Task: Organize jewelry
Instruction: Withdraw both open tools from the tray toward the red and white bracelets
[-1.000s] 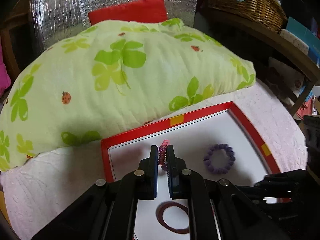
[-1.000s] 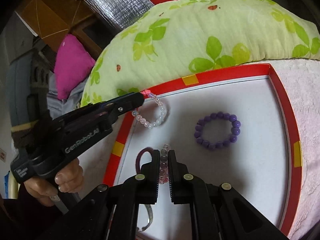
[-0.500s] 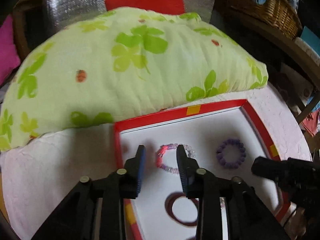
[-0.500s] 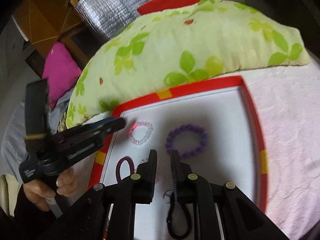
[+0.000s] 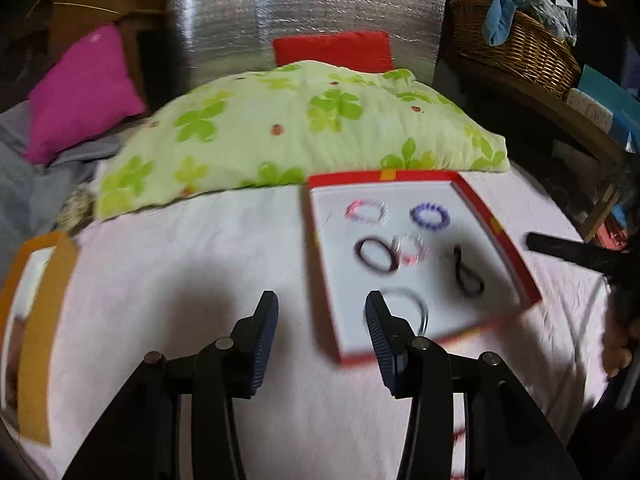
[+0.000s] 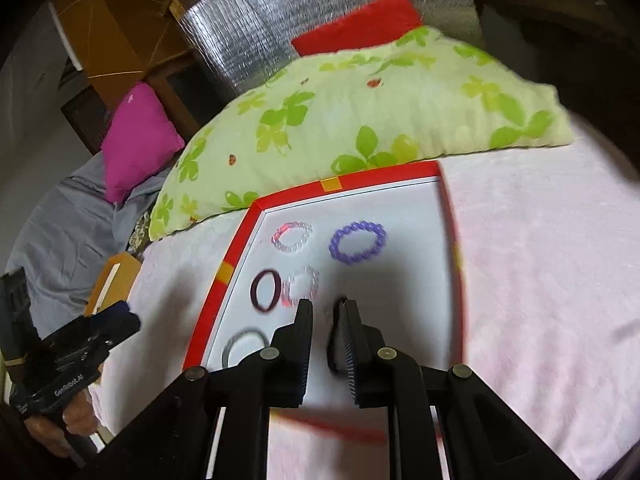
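A red-rimmed white tray (image 5: 496, 226) (image 6: 236, 256) lies on the pink cloth. In it lie a clear pink-clasp bead bracelet (image 5: 366, 212) (image 6: 293, 236), a purple bead bracelet (image 5: 430, 216) (image 6: 358, 242), a dark red ring (image 5: 374, 255) (image 6: 264, 290), a second clear bracelet (image 5: 410, 249) (image 6: 302, 284), a black hair tie (image 5: 466, 274) and a silver ring (image 5: 404, 306) (image 6: 244, 346). My left gripper (image 5: 322, 312) is open and empty, above the cloth at the tray's near left corner. My right gripper (image 6: 324, 316) is slightly open and empty above the tray's near part, with the black hair tie partly hidden behind its fingers.
A green clover pillow (image 5: 296, 136) (image 6: 360, 112) lies behind the tray. A magenta cushion (image 5: 80, 92) is at far left, a wicker basket (image 5: 516, 48) at upper right, and an orange box (image 5: 32, 300) at the left edge of the cloth.
Both grippers let go of their clear bracelets, which now lie in the tray. Both pulled back and up; the left gripper opened wide and shifted left.
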A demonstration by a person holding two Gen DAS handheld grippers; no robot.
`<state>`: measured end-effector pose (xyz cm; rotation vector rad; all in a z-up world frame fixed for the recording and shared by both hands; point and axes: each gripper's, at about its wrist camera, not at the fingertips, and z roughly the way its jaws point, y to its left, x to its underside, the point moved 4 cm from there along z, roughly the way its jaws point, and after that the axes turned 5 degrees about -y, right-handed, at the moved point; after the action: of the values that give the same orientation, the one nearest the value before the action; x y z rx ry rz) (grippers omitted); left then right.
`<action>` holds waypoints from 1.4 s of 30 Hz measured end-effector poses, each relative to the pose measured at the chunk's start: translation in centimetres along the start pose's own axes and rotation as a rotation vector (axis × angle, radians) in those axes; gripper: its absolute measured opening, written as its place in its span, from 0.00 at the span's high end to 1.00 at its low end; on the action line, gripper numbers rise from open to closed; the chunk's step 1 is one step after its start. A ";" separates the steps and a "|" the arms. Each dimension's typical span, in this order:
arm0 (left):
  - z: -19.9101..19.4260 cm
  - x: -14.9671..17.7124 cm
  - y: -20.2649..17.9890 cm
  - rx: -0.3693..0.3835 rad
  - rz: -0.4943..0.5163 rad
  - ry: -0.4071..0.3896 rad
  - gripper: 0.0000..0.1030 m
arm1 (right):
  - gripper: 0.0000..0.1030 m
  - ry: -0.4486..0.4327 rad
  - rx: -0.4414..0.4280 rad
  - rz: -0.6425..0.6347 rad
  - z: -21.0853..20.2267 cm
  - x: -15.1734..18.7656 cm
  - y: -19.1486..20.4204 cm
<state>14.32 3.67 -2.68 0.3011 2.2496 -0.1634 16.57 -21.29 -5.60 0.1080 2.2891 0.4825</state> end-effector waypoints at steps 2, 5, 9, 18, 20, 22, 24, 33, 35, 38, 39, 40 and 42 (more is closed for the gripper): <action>-1.8 1.8 -0.1 0.004 0.014 0.000 0.51 | 0.84 -0.014 -0.009 0.000 -3.4 2.2 -0.4; -4.0 4.8 -1.2 0.006 0.060 -0.011 0.49 | 0.82 0.008 -0.013 -0.003 -7.2 6.1 -1.4; -5.2 8.2 -4.1 0.059 0.113 0.003 0.45 | 0.81 0.106 0.019 -0.034 -9.4 11.6 -2.2; -4.8 11.1 -5.7 0.074 0.044 -0.002 0.44 | 0.81 0.169 0.034 -0.024 -8.9 16.0 -2.7; -4.5 11.2 -5.7 0.048 0.048 -0.006 0.44 | 0.81 0.159 0.040 -0.036 -8.4 15.8 -2.4; -4.2 11.4 -5.6 0.030 0.055 0.000 0.44 | 0.81 0.148 0.044 -0.031 -8.2 15.6 -2.3; -4.1 11.5 -5.6 0.019 0.058 0.004 0.44 | 0.81 0.140 0.039 -0.021 -8.1 15.4 -2.1; -4.3 11.7 -5.4 -0.006 0.063 0.003 0.43 | 0.81 0.127 0.052 -0.054 -7.7 15.2 -0.9; -4.3 11.7 -5.3 -0.012 0.063 0.004 0.43 | 0.80 0.128 0.056 -0.056 -7.6 15.3 -0.8; -4.2 11.8 -5.4 -0.020 0.068 0.008 0.43 | 0.80 0.127 0.057 -0.058 -7.5 15.3 -0.7; -4.2 11.8 -5.5 -0.022 0.071 0.010 0.43 | 0.80 0.127 0.058 -0.057 -7.5 15.3 -0.8; -4.1 11.9 -5.6 -0.024 0.076 0.013 0.42 | 0.80 0.127 0.059 -0.054 -7.5 15.3 -0.9; -4.0 11.9 -5.8 -0.022 0.081 0.018 0.42 | 0.80 0.127 0.058 -0.042 -7.6 15.3 -1.2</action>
<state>2.43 0.91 -9.21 0.3827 2.2509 -0.0932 0.64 -21.29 -11.78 0.0590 2.4250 0.4114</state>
